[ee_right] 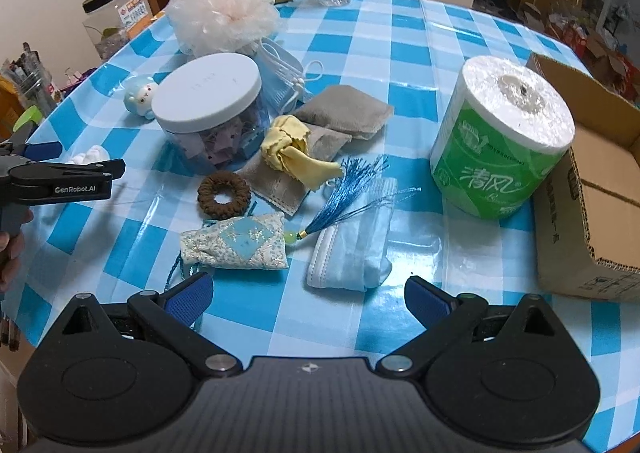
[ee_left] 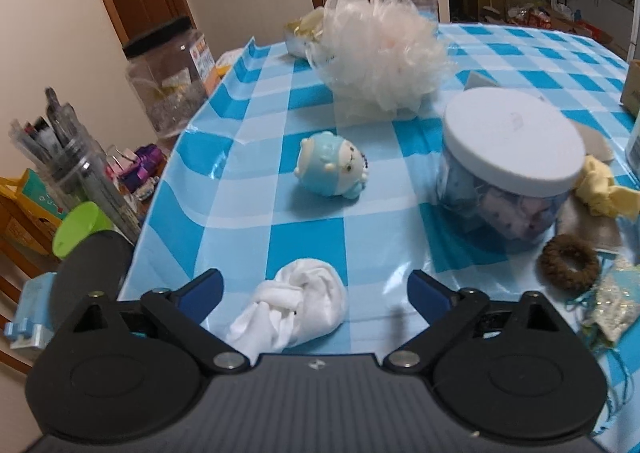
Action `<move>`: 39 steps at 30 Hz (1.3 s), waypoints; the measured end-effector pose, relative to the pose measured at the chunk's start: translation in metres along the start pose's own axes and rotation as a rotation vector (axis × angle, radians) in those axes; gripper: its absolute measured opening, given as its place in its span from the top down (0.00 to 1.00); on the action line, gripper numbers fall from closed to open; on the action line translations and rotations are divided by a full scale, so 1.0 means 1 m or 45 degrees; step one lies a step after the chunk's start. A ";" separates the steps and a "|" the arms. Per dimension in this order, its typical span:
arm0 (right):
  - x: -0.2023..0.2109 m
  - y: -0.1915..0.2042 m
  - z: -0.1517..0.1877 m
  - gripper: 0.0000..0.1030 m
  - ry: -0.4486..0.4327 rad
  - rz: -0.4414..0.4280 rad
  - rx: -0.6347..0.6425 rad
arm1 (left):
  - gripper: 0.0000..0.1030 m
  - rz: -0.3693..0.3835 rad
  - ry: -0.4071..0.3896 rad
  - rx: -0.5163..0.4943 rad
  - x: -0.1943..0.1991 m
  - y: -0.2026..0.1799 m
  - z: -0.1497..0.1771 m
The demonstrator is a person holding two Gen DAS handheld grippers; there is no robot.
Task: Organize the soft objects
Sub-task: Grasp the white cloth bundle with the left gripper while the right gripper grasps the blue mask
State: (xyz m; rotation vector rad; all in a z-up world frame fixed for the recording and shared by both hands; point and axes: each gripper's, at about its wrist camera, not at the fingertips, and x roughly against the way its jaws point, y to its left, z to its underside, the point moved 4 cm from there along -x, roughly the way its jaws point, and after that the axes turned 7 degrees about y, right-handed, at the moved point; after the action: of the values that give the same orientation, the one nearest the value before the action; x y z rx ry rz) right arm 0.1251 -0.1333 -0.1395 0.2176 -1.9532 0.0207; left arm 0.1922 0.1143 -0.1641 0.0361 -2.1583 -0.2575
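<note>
Your left gripper (ee_left: 316, 293) has its blue-padded fingers (ee_left: 202, 291) spread wide over the blue-and-white checked plastic tablecloth (ee_left: 304, 241). A knotted white cloth bundle (ee_left: 298, 307) lies between them, nearer the left pad, and neither pad presses on it; whether the left pad brushes the cloth you cannot tell from this angle. Nothing is grasped.

Your right gripper (ee_right: 308, 295) is also released, its blue pads (ee_right: 188, 295) set far apart above bare tablecloth. Just beyond them lie a folded light-blue face mask (ee_right: 352, 249) and a small floral fabric sachet (ee_right: 236, 243) with a blue thread tassel (ee_right: 348, 189); the left pad sits near the sachet's lower corner without closing on it.

Farther back are a brown knitted hair ring (ee_right: 224, 193), a knotted yellow cloth (ee_right: 294, 153) resting on grey fabric pouches (ee_right: 344, 113), and a clear round jar with a white lid (ee_right: 208, 89) holding pastel pieces. Left of the jar sits a pale-blue squishy toy figure (ee_left: 332, 165), and behind it a peach mesh bath pouf (ee_right: 224, 15). A green-wrapped toilet paper roll (ee_right: 500, 137) stands upright on the right, beside an open cardboard box (ee_right: 592, 189) at the table edge.
</note>
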 end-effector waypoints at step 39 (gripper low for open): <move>-0.050 -0.019 -0.023 0.44 0.011 0.117 0.016 | 0.27 0.164 0.092 0.202 -0.013 0.001 0.002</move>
State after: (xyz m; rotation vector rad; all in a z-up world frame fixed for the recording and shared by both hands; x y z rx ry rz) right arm 0.1678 -0.1422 -0.1778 0.1358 -1.9537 0.0936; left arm 0.1983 0.1168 -0.1756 -0.0031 -2.0949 -0.0105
